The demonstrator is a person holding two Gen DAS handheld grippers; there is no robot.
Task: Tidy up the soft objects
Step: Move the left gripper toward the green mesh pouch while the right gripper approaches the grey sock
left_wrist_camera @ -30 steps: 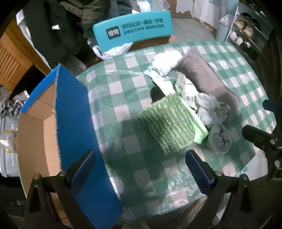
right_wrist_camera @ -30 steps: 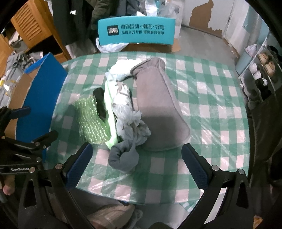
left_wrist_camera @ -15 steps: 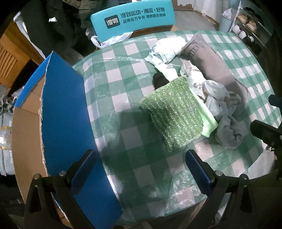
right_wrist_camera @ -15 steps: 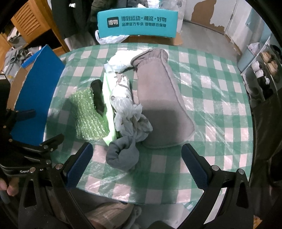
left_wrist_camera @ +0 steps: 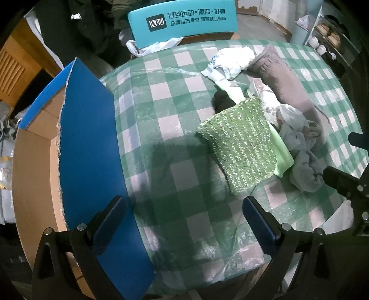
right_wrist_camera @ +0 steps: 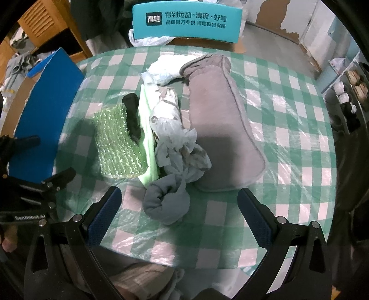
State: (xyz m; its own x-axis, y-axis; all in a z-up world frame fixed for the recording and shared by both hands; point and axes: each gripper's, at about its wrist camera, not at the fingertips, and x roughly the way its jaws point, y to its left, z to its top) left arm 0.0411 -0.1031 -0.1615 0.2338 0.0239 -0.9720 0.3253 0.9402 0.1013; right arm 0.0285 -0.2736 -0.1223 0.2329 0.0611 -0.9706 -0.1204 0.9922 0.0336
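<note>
A pile of soft things lies on the green-checked table (left_wrist_camera: 161, 115): a green bubble-wrap sheet (left_wrist_camera: 239, 145) (right_wrist_camera: 117, 143), a light green foam strip (right_wrist_camera: 147, 129), a long grey cushion (right_wrist_camera: 221, 124) (left_wrist_camera: 290, 85), crumpled pale plastic bags (right_wrist_camera: 175, 140), a rolled grey sock (right_wrist_camera: 166, 203) (left_wrist_camera: 304, 175), a black item (right_wrist_camera: 132, 113) and a white bag (right_wrist_camera: 166, 69). My left gripper (left_wrist_camera: 182, 221) is open and empty above the table's near left part. My right gripper (right_wrist_camera: 177, 214) is open and empty just over the grey sock.
An open cardboard box with blue flaps (left_wrist_camera: 87, 147) (right_wrist_camera: 43, 97) stands at the table's left edge. A teal chair back (left_wrist_camera: 182, 20) (right_wrist_camera: 186, 20) is behind the table. Shelves with shoes (left_wrist_camera: 327, 39) stand at the far right.
Both grippers have moved forward and down toward the table. The pile looks larger in both views. Nothing was grasped.
</note>
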